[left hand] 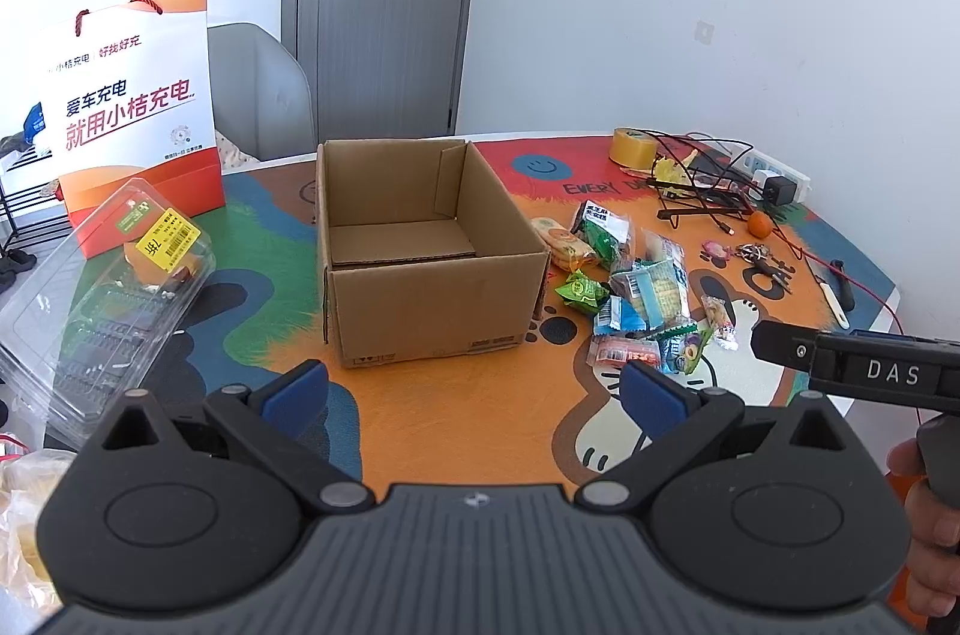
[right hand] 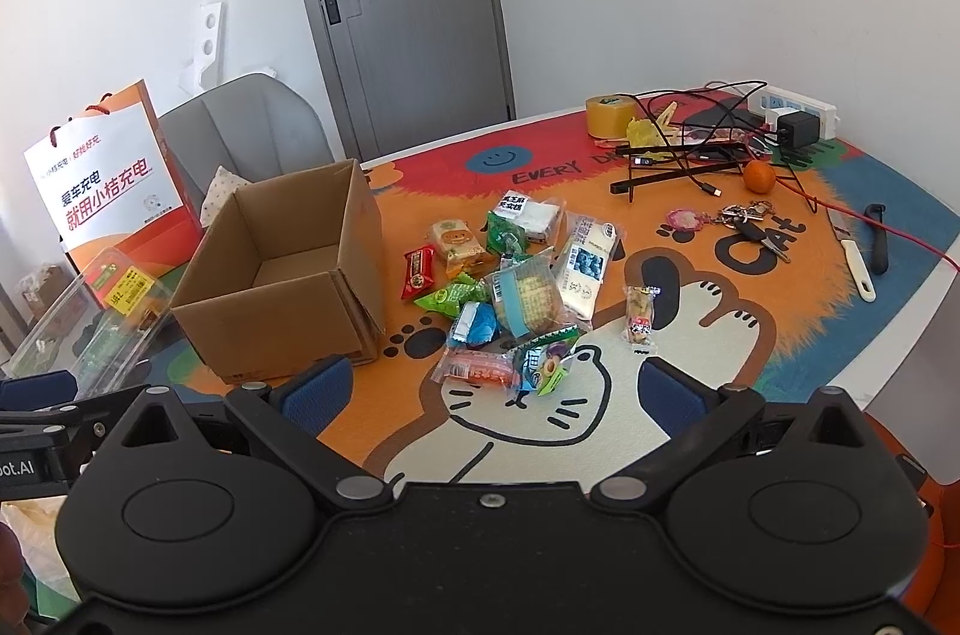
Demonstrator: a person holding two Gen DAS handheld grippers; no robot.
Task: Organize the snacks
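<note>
An open, empty cardboard box (left hand: 420, 245) stands on the colourful table mat; it also shows in the right wrist view (right hand: 282, 275). A heap of several wrapped snacks (right hand: 516, 293) lies just right of the box, and shows in the left wrist view (left hand: 630, 287). My left gripper (left hand: 474, 395) is open and empty, held above the mat in front of the box. My right gripper (right hand: 492, 389) is open and empty, hovering near the front of the snack heap. The right gripper's body (left hand: 864, 371) shows at the left wrist view's right edge.
A white and orange paper bag (left hand: 138, 107) and a clear plastic clamshell (left hand: 102, 287) stand left of the box. At the far right are a tape roll (right hand: 609, 114), tangled cables and a power strip (right hand: 798, 107), an orange (right hand: 759, 176), keys (right hand: 744, 221) and a knife (right hand: 852, 257). A grey chair (right hand: 252, 125) stands behind the table.
</note>
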